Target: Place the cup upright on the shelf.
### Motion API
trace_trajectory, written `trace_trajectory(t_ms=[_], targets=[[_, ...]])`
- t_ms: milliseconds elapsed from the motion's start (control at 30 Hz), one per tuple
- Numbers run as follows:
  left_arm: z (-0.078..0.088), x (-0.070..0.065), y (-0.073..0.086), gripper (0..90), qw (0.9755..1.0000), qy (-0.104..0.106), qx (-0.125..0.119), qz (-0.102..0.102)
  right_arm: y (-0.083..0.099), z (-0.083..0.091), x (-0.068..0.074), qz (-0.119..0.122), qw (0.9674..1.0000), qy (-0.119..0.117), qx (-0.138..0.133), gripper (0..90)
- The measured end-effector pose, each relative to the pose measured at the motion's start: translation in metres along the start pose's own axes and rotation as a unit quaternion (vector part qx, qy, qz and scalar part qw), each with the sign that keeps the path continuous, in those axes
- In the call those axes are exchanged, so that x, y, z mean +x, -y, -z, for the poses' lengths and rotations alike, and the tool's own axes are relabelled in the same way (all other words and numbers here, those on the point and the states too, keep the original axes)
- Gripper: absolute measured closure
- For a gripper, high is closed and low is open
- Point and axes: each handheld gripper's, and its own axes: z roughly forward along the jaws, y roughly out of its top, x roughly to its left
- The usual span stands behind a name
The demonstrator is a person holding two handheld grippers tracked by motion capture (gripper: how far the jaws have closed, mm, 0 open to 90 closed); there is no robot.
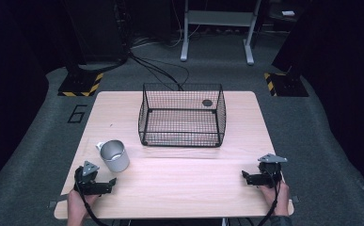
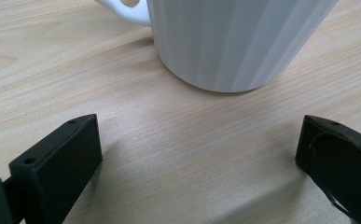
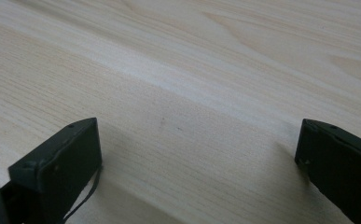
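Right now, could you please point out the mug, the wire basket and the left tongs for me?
Mug (image 1: 114, 156): high view, on its outer side wall.
Wire basket (image 1: 182, 140): high view, on its front mesh wall.
Left tongs (image 1: 108, 184): high view, midway between the fingertips, which stand open.

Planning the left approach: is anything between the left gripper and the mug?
Nothing: in the left gripper view, bare table lies between the open left gripper and the mug.

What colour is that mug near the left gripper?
The mug is white, seen best in the left gripper view.
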Motion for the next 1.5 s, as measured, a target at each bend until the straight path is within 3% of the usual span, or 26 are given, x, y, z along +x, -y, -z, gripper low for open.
trace_trajectory(t_ms=[367,700,1067,1200,1500], targets=[[0.0,0.0,0.0,0.0,1.0,0.001,0.0,-0.002,0.0,0.0,0.0,-0.002,1.0,0.0,0.0,0.0],[0.003,0.001,0.001,0.0,0.9998,0.018,-0.007,-0.008,0.0,0.0,0.0,-0.002,1.0,0.001,0.0,0.0],[0.028,0.001,-0.012,0.0,0.9975,0.046,-0.053,-0.013,0.0,0.0,0.0,-0.001,1.0,0.001,0.0,0.0],[0.038,0.001,-0.022,0.0,0.9961,0.046,-0.074,-0.017,0.0,0.0,0.0,-0.002,1.0,0.001,0.0,0.0],[0.05,0.003,-0.042,0.0,0.9941,0.046,-0.094,-0.028,0.0,0.0,0.0,-0.001,1.0,0.001,-0.001,0.0]])
